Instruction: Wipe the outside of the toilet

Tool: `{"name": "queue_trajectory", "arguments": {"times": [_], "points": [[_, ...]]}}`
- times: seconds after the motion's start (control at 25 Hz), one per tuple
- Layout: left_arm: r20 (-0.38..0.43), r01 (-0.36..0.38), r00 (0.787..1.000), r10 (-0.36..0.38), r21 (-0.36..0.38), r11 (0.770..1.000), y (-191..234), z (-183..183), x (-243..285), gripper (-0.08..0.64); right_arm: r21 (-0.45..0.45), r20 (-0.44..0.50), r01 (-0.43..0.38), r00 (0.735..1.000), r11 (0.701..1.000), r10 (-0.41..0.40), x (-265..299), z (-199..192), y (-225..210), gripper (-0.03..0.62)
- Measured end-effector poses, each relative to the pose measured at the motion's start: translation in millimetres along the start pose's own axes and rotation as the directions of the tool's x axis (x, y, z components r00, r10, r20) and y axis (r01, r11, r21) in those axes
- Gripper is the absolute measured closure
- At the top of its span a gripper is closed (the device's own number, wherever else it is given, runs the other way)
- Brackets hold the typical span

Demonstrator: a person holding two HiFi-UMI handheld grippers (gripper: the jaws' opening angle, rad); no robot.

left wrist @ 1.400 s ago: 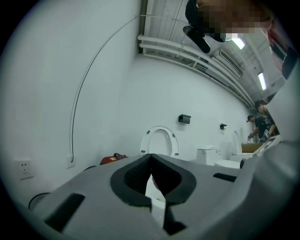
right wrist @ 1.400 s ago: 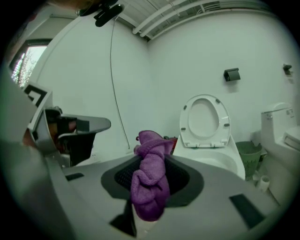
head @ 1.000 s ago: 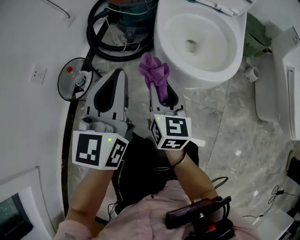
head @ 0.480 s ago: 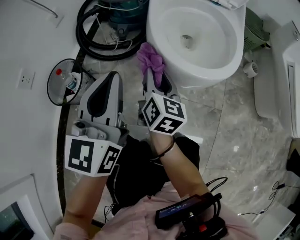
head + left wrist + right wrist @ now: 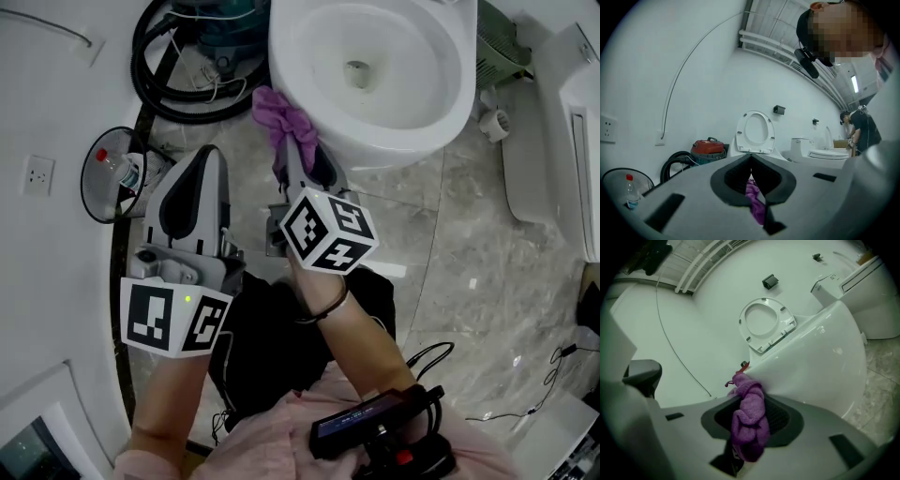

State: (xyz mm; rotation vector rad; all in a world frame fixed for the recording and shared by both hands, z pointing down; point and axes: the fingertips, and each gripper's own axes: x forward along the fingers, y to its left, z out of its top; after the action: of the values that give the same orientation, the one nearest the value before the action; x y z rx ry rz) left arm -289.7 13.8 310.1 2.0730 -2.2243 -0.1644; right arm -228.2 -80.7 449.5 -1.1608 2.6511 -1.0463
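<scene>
With the right claw (image 5: 296,157) clenched on the purple cloth (image 5: 279,114) against the toilet (image 5: 403,133) bowl's outer wall, upper centre of the head view, press the cloth flat and sweep along the curve, holding the closed, empty left claw (image 5: 208,157) clear.

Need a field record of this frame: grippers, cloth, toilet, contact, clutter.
right gripper: shut on crumpled purple cloth
left gripper: shut, empty, beside the right one
toilet: white ceramic toilet, seat raised
contact: cloth rests against the bowl's outer side wall
clutter: black hose coiled on the floor left of the toilet
</scene>
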Motion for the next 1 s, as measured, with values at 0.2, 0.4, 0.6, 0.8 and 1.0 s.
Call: {"name": "queue_trajectory", "arguments": {"times": [0.2, 0.4, 0.6, 0.8, 1.0], "points": [[-0.008, 0.022, 1.0, -0.022, -0.006, 1.0, -10.4, -7.8, 7.1, 0.554, -0.016, 0.002, -0.021, 1.0, 1.0, 0.021, -11.3, 3.4, -7.4, 0.463], [-0.024, 0.051, 0.998, -0.051, -0.002, 0.999, -24.8, -15.2, 13.1, 0.554, 0.018, -0.001, -0.03, 1.0, 0.999, 0.03, -24.7, 7.9, -17.5, 0.463], [-0.029, 0.071, 0.997, -0.071, 0.002, 0.997, -36.6, -17.2, 22.1, 0.554, 0.044, -0.014, -0.037, 0.999, 0.998, 0.038, -36.9, 14.7, -26.8, 0.463], [-0.038, 0.101, 0.994, -0.1, 0.012, 0.995, -50.7, -19.8, 30.4, 0.554, 0.055, -0.022, -0.05, 0.998, 0.997, 0.051, -50.6, 25.5, -37.0, 0.463], [-0.051, 0.132, 0.99, -0.131, 0.016, 0.991, -62.3, -22.6, 36.1, 0.554, 0.054, -0.023, -0.057, 0.998, 0.997, 0.058, -62.5, 33.0, -47.8, 0.463]]}}
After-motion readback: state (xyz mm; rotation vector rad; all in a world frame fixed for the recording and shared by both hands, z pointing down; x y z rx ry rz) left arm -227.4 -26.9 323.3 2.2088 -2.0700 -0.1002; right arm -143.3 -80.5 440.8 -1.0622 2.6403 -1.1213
